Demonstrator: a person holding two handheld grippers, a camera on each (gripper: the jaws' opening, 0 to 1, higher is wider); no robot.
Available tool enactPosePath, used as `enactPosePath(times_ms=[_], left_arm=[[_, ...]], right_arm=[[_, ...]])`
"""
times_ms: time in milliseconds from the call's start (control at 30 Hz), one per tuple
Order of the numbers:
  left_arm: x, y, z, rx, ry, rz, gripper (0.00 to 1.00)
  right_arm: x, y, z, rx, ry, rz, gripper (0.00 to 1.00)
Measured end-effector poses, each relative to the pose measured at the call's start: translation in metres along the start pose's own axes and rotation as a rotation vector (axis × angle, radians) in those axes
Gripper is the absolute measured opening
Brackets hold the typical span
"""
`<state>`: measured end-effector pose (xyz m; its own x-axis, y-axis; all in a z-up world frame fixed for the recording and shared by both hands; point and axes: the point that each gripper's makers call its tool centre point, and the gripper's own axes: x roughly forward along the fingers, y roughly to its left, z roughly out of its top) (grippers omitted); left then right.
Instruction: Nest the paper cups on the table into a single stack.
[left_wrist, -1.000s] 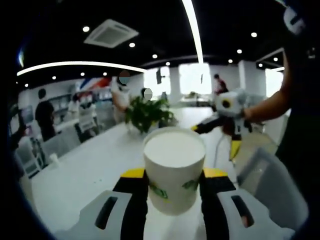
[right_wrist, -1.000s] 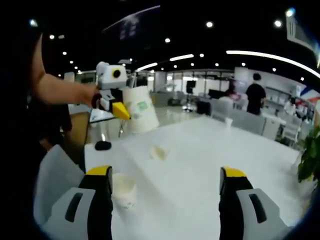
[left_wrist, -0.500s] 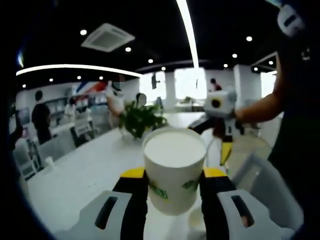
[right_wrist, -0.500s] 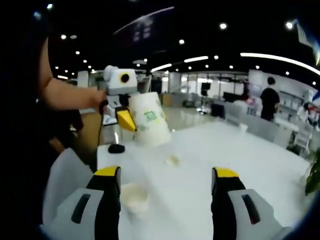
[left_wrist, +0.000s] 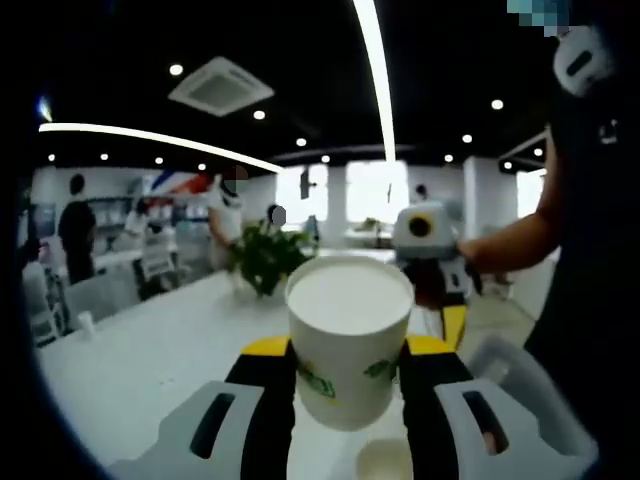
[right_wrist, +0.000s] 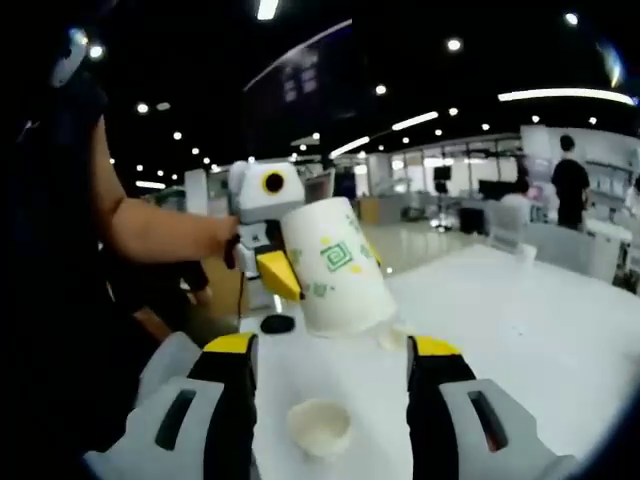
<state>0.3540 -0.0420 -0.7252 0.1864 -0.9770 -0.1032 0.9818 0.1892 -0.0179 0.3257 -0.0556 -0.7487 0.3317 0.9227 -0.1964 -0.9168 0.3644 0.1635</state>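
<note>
Potted plant (left_wrist: 264, 258) on white table (left_wrist: 140, 350); dark object (right_wrist: 277, 324) nearby

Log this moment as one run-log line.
left gripper: shut on held paper cup, raised | right gripper: open, above second cup on table | stack: not started

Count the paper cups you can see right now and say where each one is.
3, possibly more hidden. One held cup in the left gripper; one upright cup between the right gripper jaws; one small cup lying behind, partly hidden.
</note>
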Motion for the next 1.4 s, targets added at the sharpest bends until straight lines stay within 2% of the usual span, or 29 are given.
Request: enactPosePath(times_ms=[100,233,533,633,767,967,1133,1267,1333,1400], left_arm=[[0.001,-0.004,-0.001,-0.003,0.004,-0.016,0.39],[-0.002,-0.007,-0.004,-0.008,0.005,-0.038,0.39],[-0.005,-0.018,-0.013,0.015,0.066,-0.09,0.38],[-0.006,-0.02,-0.015,0.023,0.081,-0.098,0.38],[-0.006,-0.025,-0.017,0.025,0.089,-0.115,0.38],[-0.006,-0.032,-0.017,0.024,0.089,-0.133,0.38],[-0.007,-0.029,-0.02,0.039,0.111,-0.115,0.36],[-0.009,-0.028,-0.019,0.009,0.11,-0.106,0.33],[-0.01,-0.027,-0.018,0.004,0.105,-0.101,0.35],[-0.011,-0.025,-0.017,-0.008,0.099,-0.087,0.43]], right_arm=[[0.0,0.005,0.004,0.018,-0.019,0.027,0.51],[0.0,0.015,0.005,0.023,-0.019,0.069,0.51],[-0.004,0.021,0.005,0.082,-0.031,0.115,0.48],[-0.004,0.022,0.007,0.097,-0.038,0.125,0.43],[-0.005,0.025,0.012,0.121,-0.058,0.149,0.26],[-0.005,0.033,0.018,0.141,-0.069,0.191,0.11],[-0.004,0.035,0.019,0.152,-0.07,0.206,0.06],[-0.004,0.038,0.023,0.146,-0.068,0.215,0.01],[-0.004,0.039,0.023,0.134,-0.065,0.216,0.0],[-0.004,0.04,0.024,0.129,-0.06,0.218,0.0]])
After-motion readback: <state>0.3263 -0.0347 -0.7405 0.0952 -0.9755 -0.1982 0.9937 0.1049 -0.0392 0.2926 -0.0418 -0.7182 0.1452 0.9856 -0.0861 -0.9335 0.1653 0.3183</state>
